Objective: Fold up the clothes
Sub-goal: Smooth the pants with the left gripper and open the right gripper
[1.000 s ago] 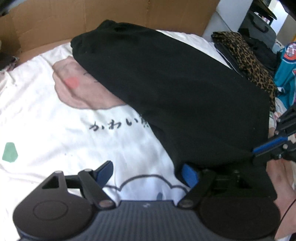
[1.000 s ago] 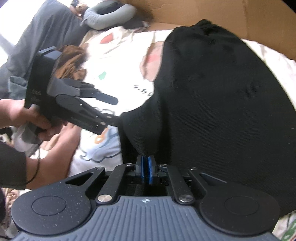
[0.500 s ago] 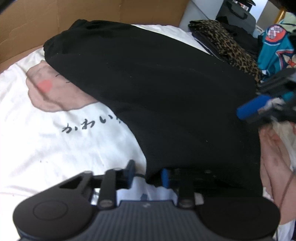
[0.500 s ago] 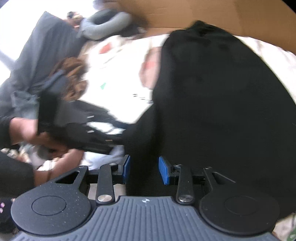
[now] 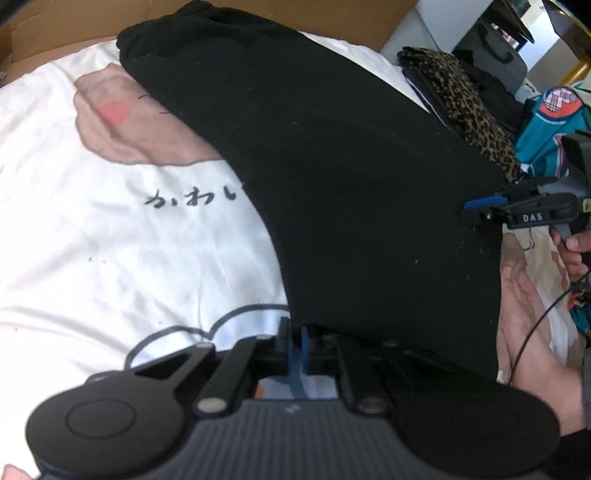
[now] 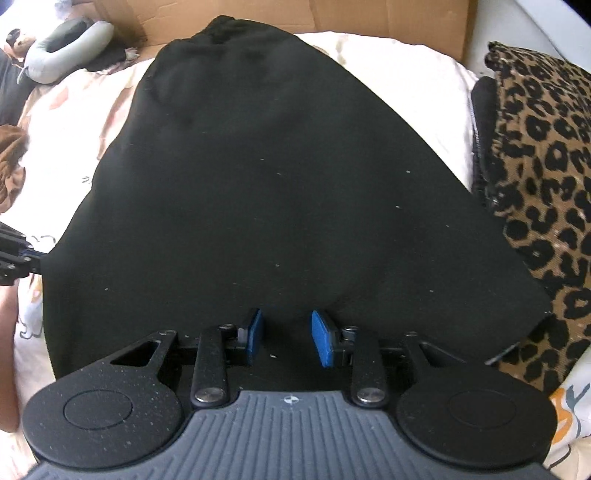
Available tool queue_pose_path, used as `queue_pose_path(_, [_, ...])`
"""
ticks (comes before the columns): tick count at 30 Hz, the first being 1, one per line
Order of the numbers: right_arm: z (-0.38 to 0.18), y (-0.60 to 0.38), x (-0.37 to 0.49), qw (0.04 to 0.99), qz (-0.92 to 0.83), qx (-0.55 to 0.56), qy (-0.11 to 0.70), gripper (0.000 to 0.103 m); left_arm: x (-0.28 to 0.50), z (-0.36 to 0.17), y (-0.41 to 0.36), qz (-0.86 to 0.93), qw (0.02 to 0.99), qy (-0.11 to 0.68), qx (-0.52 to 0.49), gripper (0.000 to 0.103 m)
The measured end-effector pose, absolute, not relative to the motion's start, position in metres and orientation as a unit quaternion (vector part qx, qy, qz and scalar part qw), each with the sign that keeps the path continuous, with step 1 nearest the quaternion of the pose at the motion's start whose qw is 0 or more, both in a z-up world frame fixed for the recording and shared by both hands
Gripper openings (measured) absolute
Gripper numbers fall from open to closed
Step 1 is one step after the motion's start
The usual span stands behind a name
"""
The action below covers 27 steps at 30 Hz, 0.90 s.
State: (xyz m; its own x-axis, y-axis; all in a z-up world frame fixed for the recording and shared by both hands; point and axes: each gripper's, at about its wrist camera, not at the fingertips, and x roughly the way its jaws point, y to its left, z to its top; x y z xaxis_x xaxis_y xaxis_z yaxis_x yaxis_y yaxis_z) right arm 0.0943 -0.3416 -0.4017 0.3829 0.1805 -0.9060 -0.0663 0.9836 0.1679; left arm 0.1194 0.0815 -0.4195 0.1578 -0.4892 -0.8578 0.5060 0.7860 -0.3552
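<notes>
White printed bedding [image 5: 110, 258], backed by brown cardboard [image 6: 369, 18], carries the work. Left gripper [image 5: 294, 345]: its blue-padded fingers are pinched together on the near left corner of the black, matte, lint-flecked knit garment [image 5: 351, 184]. Right gripper [image 6: 286, 338] sits at the garment's near hem, its fingers partly apart and closing, cloth lying between them, pads not pressing. The garment spreads flat, tapering toward the cardboard. A leopard-print fabric [image 6: 546, 147] lies just beside its right edge.
</notes>
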Motion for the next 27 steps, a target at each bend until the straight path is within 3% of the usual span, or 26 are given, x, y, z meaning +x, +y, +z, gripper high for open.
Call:
queue_pose_path(11, [-0.401,-0.355,0.091,0.833,0.041,0.036,0.551,0.033,0.126,-0.392,0.101,-0.29,0.785,0.547,-0.028,0.003])
queue_pose_path(27, [-0.386,-0.386,0.09,0.859,-0.011,0.009,0.512,0.033,0.131,-0.399,0.037,-0.35,0.769,0.536,-0.006,0.014])
